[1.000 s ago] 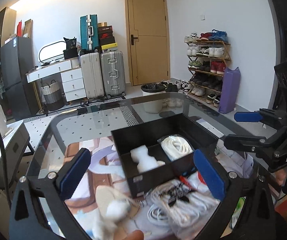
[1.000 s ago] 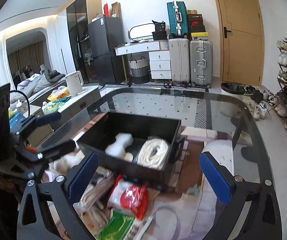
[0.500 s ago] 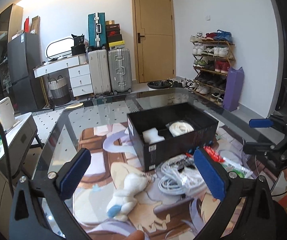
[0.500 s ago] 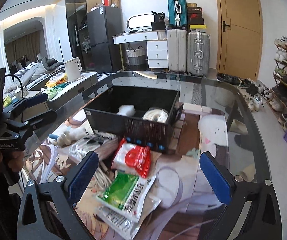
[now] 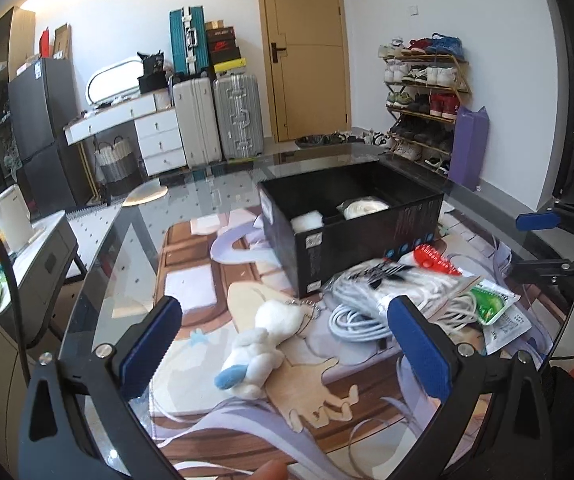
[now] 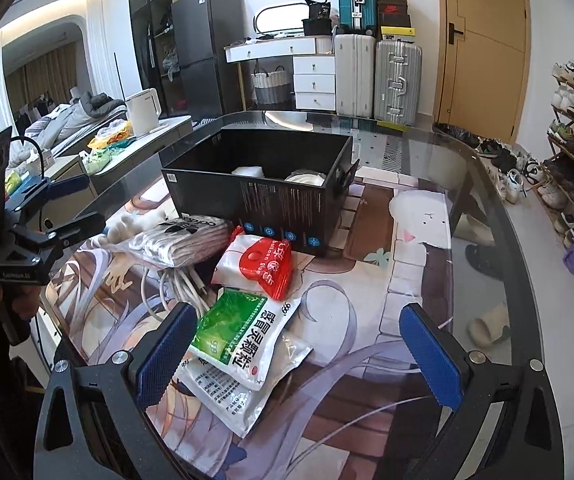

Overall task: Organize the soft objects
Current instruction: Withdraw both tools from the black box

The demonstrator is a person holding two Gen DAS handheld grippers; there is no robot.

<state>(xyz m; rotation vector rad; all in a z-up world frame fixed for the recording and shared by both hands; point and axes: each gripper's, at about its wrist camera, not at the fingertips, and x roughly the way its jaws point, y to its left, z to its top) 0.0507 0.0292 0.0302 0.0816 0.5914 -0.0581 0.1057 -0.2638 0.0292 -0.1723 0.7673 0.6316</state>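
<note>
Glass surface [image 5: 135, 240] carrying a black box [image 5: 367, 236], ahead of both tools. Left tool [image 5: 283, 344]: fingers spread wide, empty, with the white plush [image 5: 263, 344] lying between its tips. Right tool [image 6: 299, 354]: fingers spread wide, empty, above the green packet [image 6: 243, 336]; red pouch [image 6: 267, 266] just beyond.

We see a black box [image 5: 367, 236], a white plush toy [image 5: 265, 340] with a blue tip, and a red-and-white packet [image 6: 265, 262].
</note>
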